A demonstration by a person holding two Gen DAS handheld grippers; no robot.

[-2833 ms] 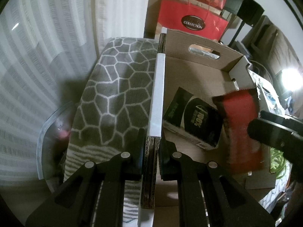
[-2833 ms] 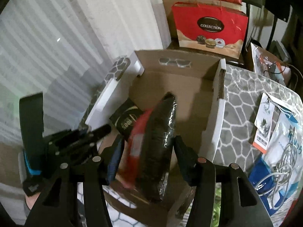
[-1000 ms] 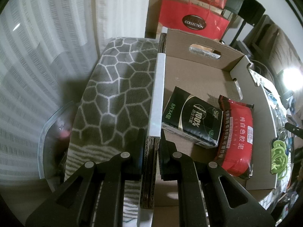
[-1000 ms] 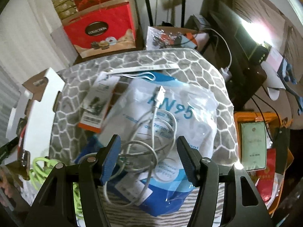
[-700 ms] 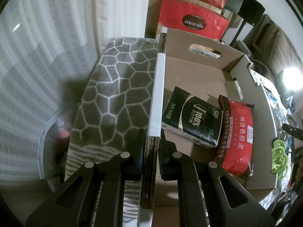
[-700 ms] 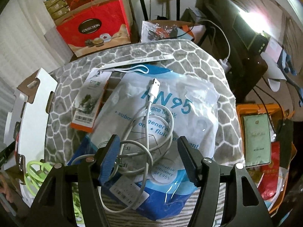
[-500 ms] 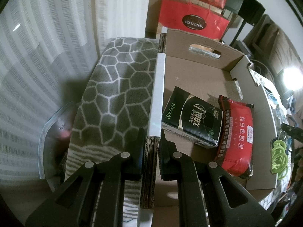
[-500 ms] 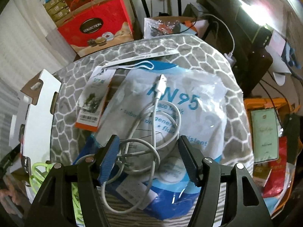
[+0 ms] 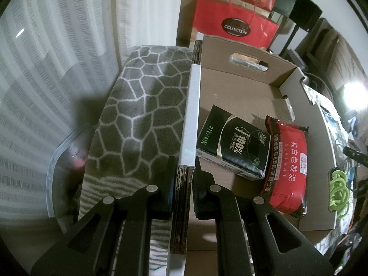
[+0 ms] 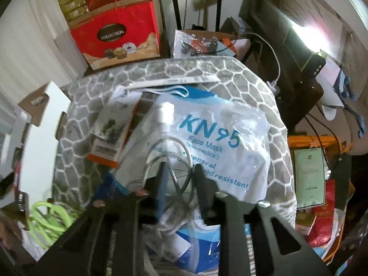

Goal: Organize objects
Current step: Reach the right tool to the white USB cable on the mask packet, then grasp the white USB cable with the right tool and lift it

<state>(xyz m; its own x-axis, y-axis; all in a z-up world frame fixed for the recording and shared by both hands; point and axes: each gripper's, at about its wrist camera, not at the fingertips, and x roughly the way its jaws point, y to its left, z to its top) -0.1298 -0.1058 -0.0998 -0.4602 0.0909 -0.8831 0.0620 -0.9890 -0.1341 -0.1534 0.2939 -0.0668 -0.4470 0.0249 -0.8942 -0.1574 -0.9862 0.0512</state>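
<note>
1. Left wrist view: left gripper [image 9: 183, 181] is clamped on the near wall of the open brown cardboard box w/ white outer face [image 9: 192, 105], one finger inside, one outside. Box sits on the grey blanket w/ white honeycomb pattern [image 9: 142, 105].
2. Inside box: black tissue pack w/ green side print [image 9: 232, 143], flat on the floor against the gripped wall. Red sealant pouch w/ black ends [image 9: 287, 168] lies just beside it, touching.
3. Right wrist view: right gripper [image 10: 178, 181] is low over the coiled white USB cable [image 10: 170, 154]. Jaws part-closed around coil strands. Blurred, so can't tell if they actually pinch.
4. Cable lies on the clear KN95 face-mask bag w/ blue print [image 10: 220, 138], well apart from the box; plug end [image 10: 166, 112] points away from the gripper.
5. Judgement: step in hand = pick up cable, then carry it to the box.
6. To do it well: close on several loops at once, not one strand, or the coil will prob. unravel.
7. Bag film is slick. Keep fingertips above it so the bag doesn't lift w/ the cable.
8. Lift straight up, check the plug end trails free of the orange-edged card pack [image 10: 110, 135] beside the bag.
9. Left side: hold the wall steady so the box doesn't slide.
10. Neon-green coiled cord [image 10: 49, 218] lies btw bag and box; route over it.
</note>
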